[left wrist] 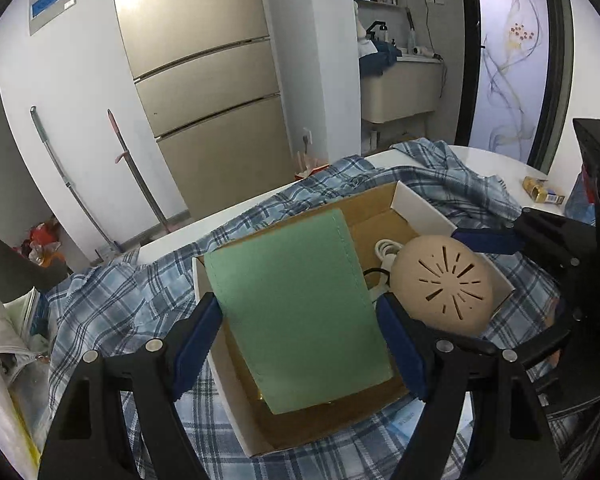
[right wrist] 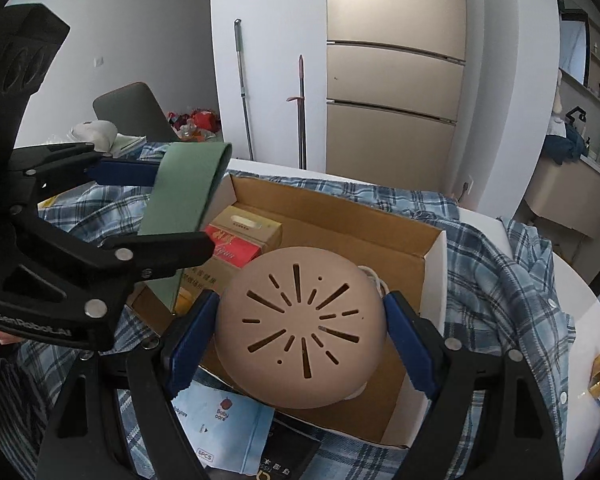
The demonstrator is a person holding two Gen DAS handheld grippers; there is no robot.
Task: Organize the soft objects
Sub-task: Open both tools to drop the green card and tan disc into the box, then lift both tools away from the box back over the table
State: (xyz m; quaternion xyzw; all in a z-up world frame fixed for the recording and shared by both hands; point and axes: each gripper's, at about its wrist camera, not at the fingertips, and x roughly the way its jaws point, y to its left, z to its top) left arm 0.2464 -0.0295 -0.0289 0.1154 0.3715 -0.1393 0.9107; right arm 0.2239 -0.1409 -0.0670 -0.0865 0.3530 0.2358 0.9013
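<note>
**Both tongs loaded over the box**

My left gripper [left wrist: 300, 344] clamps the green pad [left wrist: 300, 312] between its blue jaws; my right gripper [right wrist: 300, 344] clamps the beige vented dome [right wrist: 300, 332]. Beneath both: cardboard box [right wrist: 380, 216], with cartons [right wrist: 240, 236] under the pad, possibly tissue packs. Beyond, plaid shirt [left wrist: 440, 184], then fridge [left wrist: 204, 80].

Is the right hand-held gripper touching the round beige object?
Touching. In the right wrist view both blue pads of the right hand-held gripper press against the sides of the round beige object.
</note>
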